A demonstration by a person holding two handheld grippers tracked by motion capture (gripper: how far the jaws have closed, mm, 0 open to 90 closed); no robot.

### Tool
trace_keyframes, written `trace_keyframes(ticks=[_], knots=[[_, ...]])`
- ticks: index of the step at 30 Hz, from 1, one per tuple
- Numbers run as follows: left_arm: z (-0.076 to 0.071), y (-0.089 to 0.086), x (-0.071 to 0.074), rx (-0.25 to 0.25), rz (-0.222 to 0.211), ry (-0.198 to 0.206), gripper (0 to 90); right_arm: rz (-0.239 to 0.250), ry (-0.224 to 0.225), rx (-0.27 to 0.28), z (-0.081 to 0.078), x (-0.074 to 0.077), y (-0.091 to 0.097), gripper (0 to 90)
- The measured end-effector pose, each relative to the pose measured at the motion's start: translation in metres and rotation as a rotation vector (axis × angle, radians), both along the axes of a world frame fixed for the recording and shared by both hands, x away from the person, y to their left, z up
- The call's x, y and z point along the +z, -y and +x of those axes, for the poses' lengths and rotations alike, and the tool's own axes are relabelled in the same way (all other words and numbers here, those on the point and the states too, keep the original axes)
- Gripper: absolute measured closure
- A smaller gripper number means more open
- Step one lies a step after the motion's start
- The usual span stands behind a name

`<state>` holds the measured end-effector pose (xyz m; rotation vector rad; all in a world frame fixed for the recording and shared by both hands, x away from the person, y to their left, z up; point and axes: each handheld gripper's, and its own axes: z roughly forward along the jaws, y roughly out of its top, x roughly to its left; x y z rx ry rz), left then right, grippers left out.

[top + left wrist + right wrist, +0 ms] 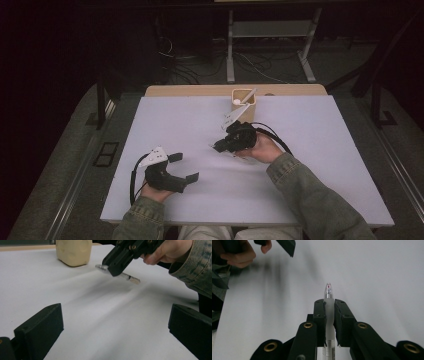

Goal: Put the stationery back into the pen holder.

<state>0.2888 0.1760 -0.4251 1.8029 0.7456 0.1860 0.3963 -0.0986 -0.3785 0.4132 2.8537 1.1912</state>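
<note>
So the clear plastic pen [328, 291] with the white grip section sits clamped between the two black jaws of the right gripper [329, 305], its see-through tip poking out past the jaw ends and the rest of the barrel running back between them. From the left gripper's camera you can see that pen [130, 278] lifted just off the white tabletop [100, 322], lying roughly level, with a pale end sticking out on one side of the jaws and a greyish end on the other. In the high view the right gripper [220, 146] is around the middle of the table, held in the person's right hand [262, 149], denim sleeve trailing off to the near right. Just beyond it, at the far edge, there's a beige square holder cup [243, 102] with a couple of white things standing in it. Over on the near left, the left gripper [184, 167] rests low over the table with its jaws spread wide apart and nothing between them, well apart from the pen.
</note>
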Motion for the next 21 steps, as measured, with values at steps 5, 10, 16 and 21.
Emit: trace_keyframes(ticks=[5,10,16,21], knots=[[0.0,0.0,0.0,0.001,0.0,-0.002,0.0,0.049,0.002,-0.032,0.003,0.008,0.009,79.8],[0.0,0.0,0.0,0.001,-0.001,-0.004,0.0,0.112,-0.001,-0.068,0.008,0.015,0.018,79.7],[0.0,0.0,0.0,0.002,-0.002,-0.004,0.0,0.174,-0.02,-0.112,0.014,0.021,0.027,79.7],[0.0,0.0,-0.001,0.001,0.001,-0.004,0.0,0.223,-0.017,-0.144,0.02,0.027,0.034,79.7]])
